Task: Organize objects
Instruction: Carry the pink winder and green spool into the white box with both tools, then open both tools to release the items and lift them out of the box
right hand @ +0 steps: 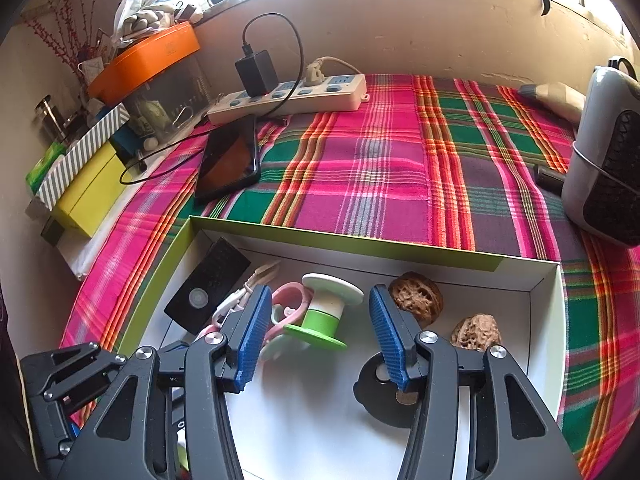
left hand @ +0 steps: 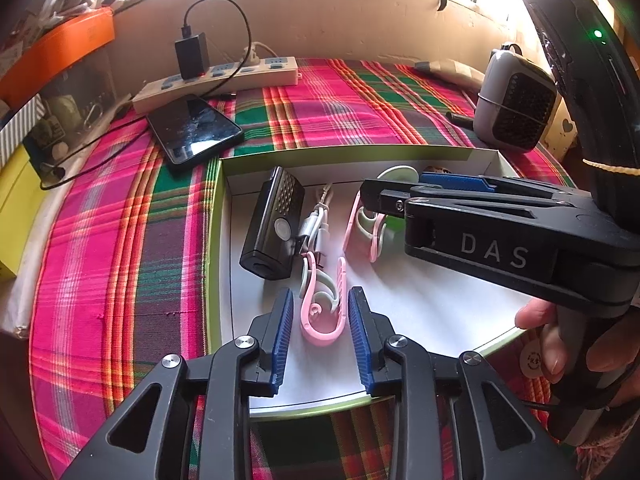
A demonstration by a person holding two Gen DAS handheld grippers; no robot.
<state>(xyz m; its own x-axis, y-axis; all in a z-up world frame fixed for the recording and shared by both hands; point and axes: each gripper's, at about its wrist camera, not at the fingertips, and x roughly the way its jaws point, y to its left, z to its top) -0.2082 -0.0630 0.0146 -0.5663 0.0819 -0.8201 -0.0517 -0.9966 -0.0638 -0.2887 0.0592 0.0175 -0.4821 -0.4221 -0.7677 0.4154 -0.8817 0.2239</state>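
- My left gripper [left hand: 320,312] hangs over the near end of the white tray [left hand: 420,300]; its two blue pads stand apart with a pink clip [left hand: 320,320] lying on the tray floor between them, and I see a gap on each side, so nothing is gripped.
- My right gripper [right hand: 316,332] is spread wider, above the tray's middle; a green-and-white spool [right hand: 326,316] lies between the fingers, untouched by either pad.
- A hand [left hand: 560,344] grips the right gripper's handle, and its side reads "DAS", the only writing I can read.
- Counted in the tray: one spool, two walnuts [right hand: 416,296] side by side near the far right corner, one black box-shaped gadget with a round button [left hand: 272,228] at the left, one coiled white cable [left hand: 316,224] beside it, one black disc [right hand: 376,392] under my right finger, and at least two pink clips; the second [left hand: 364,224] is tangled with pale green pieces.
- Outside it, on the plaid cloth [right hand: 380,168]: one phone [right hand: 230,160], one power strip [right hand: 292,98] carrying one black charger [right hand: 256,72], one grey-and-black device [right hand: 604,176] at the right.
- Against the left wall: one orange box [right hand: 144,60], one yellow box [right hand: 92,196], one striped box [right hand: 84,152].
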